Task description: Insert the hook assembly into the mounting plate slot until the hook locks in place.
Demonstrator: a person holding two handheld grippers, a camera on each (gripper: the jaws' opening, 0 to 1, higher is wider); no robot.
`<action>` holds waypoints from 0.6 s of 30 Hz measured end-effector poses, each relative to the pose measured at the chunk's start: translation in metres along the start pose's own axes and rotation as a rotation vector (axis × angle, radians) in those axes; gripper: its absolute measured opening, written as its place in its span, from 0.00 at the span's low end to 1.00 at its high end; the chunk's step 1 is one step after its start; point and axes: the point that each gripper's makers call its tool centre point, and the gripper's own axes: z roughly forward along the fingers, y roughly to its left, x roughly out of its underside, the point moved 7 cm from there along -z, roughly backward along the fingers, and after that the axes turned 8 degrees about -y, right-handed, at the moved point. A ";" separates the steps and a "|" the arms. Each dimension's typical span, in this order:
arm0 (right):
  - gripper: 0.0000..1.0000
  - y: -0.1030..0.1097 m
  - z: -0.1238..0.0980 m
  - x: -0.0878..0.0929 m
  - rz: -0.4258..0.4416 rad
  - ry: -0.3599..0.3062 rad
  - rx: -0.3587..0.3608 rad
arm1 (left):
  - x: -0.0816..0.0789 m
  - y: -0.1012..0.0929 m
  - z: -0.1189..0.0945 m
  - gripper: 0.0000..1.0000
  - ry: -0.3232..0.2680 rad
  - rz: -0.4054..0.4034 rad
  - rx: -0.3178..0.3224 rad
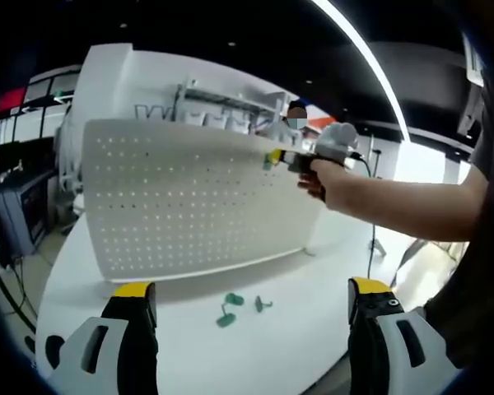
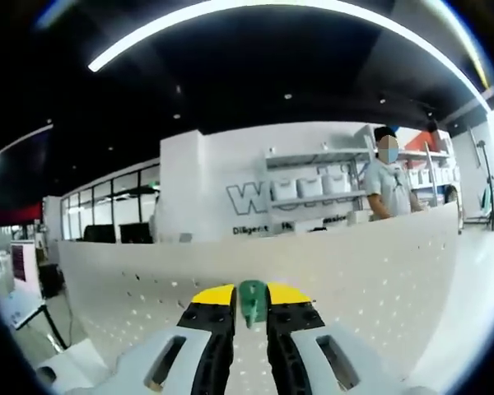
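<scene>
Pinching a green hook, the right hand-held gripper hovers at the pegboard mounting plate, upper right. Left hand-held gripper jaws apart, empty, over the counter; spare hooks lie there. Risk: hook tilted, misses slot, skids off or drops.

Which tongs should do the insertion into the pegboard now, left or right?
Right. The right tongs are shut on a green hook right up at the pegboard. The left tongs are open, back over the table, with spare green hooks lying ahead.
</scene>
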 end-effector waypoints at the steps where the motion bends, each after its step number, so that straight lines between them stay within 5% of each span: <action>1: 0.13 0.000 -0.001 -0.001 0.000 0.001 -0.001 | -0.001 -0.001 0.000 0.98 -0.003 0.002 0.000; 18: 0.18 0.008 -0.022 -0.024 -0.049 -0.012 -0.076 | -0.001 -0.008 -0.004 0.98 -0.005 0.022 -0.005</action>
